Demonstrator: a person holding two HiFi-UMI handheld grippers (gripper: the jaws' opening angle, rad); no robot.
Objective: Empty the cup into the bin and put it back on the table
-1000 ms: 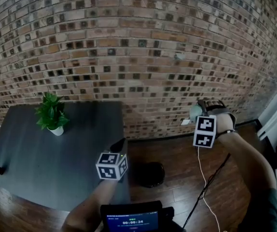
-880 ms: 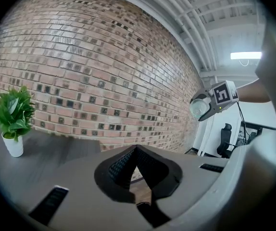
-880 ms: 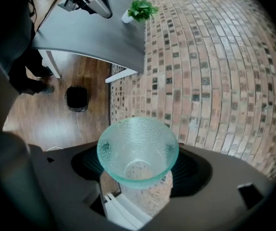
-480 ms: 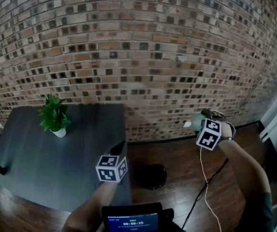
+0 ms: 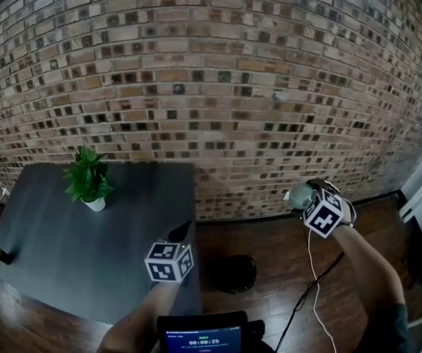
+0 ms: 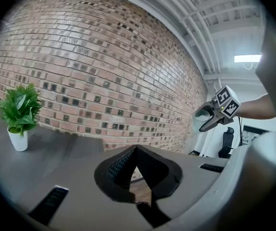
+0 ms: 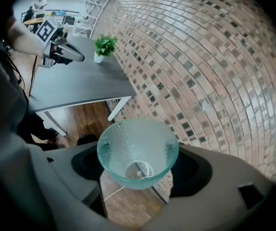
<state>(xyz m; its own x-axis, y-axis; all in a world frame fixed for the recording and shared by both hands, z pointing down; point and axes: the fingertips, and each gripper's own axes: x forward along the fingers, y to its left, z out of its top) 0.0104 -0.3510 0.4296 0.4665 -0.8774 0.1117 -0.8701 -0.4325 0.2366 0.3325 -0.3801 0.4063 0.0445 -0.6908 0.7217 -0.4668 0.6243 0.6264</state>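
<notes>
Fingers (image 7: 192, 171) of the right gripper (image 7: 139, 173) clasp the green-tinted glass cup (image 7: 138, 143), tipped, seemingly empty, aloft right of the black bin (image 5: 229, 271). Left gripper (image 6: 134, 153) is pinched closed, holding nothing. Setting the cup on the table (image 5: 42, 241) is left.

From the head view, the marker cube (image 5: 323, 214) hides most of the cup (image 5: 297, 195).

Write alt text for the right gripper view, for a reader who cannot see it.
A pale green glass cup, mouth toward the camera and looking empty, sits clamped in the jaws of the right gripper. Behind it are a brick wall, a grey table with a potted plant, and the left gripper.
</notes>
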